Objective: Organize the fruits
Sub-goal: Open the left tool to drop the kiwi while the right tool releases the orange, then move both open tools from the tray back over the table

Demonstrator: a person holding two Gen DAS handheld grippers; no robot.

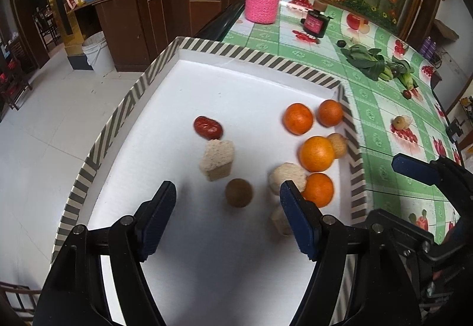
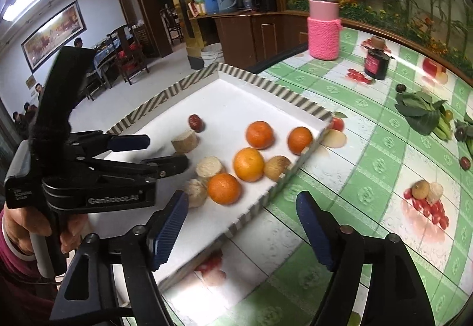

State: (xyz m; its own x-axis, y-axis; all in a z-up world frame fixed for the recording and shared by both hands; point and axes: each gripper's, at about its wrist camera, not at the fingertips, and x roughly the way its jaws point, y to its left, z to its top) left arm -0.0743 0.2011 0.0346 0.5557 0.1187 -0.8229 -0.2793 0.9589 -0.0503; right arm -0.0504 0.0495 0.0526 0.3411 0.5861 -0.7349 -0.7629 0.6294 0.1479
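The left claw [image 1: 227, 193] hovers over the near part of the tray [image 1: 245, 52], fingers apart and holding nothing. A brown round fruit [image 1: 239, 192] lies on the tray floor just ahead of it, between the two fingertips. The right claw [image 2: 242, 204] is also apart and empty, positioned over the tray's near right rim and the surface [image 2: 369, 172].

Tray contents, counted:
- Four oranges [image 1: 317, 153], grouped along the right wall.
- One red date [image 1: 207, 127], at centre left.
- One tan round fruit [image 1: 338, 144], touching the right wall beside an orange.
- Three pale cut chunks [image 1: 217, 159]; one touches the date.

Outside the tray, on the surface: two small pale fruits [image 2: 427, 190] side by side, leafy greens [image 2: 421, 111], a pink jar [image 2: 323, 25] and a dark jar [image 2: 376, 63].
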